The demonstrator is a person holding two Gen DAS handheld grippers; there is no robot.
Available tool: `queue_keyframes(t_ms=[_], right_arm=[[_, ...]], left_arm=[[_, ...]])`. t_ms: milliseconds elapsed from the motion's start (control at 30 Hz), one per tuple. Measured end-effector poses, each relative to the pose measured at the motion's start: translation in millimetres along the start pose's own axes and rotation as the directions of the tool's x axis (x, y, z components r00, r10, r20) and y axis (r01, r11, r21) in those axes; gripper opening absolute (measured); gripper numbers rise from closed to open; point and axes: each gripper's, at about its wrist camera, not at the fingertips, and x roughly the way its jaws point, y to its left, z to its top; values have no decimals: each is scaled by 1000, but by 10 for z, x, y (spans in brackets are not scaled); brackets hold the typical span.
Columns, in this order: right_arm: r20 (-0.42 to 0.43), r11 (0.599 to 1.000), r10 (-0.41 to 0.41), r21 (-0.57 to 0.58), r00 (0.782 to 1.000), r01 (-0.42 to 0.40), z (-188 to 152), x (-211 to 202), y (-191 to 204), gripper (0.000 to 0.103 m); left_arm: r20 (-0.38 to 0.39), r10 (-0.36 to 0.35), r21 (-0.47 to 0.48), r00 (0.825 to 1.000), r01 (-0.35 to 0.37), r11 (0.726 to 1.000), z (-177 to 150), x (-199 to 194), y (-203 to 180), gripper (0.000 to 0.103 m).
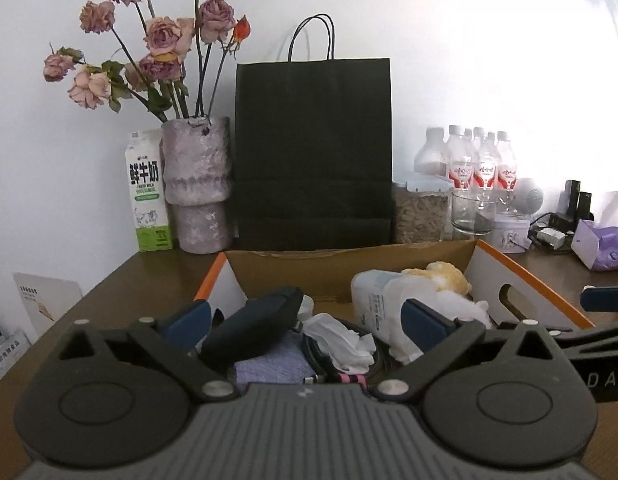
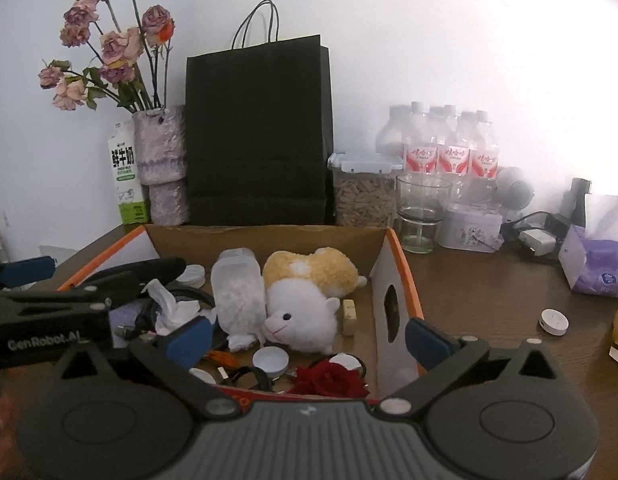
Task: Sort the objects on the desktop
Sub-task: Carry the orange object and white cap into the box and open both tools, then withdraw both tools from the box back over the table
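Observation:
An orange-rimmed cardboard box (image 1: 529, 276) (image 2: 407, 270) on the brown desk holds mixed items. Among them are a white lamb plush (image 2: 301, 316), a yellow plush (image 2: 313, 272), a lying plastic bottle (image 2: 239, 292), crumpled tissue (image 1: 341, 340), a black case (image 1: 253, 320), a purple cloth (image 1: 273, 364), a red rose (image 2: 329, 380) and a tea light (image 2: 271, 360). My left gripper (image 1: 307, 322) stands open over the box's left half, its pads touching nothing. My right gripper (image 2: 307, 338) is open astride the box's right wall, with nothing held.
Behind the box stand a black paper bag (image 1: 313, 152), a vase of dried roses (image 1: 197, 184), a milk carton (image 1: 147, 192), a grain jar (image 2: 365, 192), a glass (image 2: 421, 216) and several water bottles (image 2: 453, 148). A purple tissue pack (image 2: 597, 268) and a white disc (image 2: 553, 321) lie to the right.

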Motion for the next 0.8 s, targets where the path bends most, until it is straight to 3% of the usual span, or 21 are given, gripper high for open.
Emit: queue_keyframes(t_ms=[367,800], right_arm=[[4,1000,0,0,1000,0,58,-115,27,103],[71,998,56,-20,996,-55,35,-794,269,103]], left_arm=[[21,8,-1,1000,-8,1000,62,-132,5,103],[-2,-4,-37,1000,4,999,41,-848,190,103]])
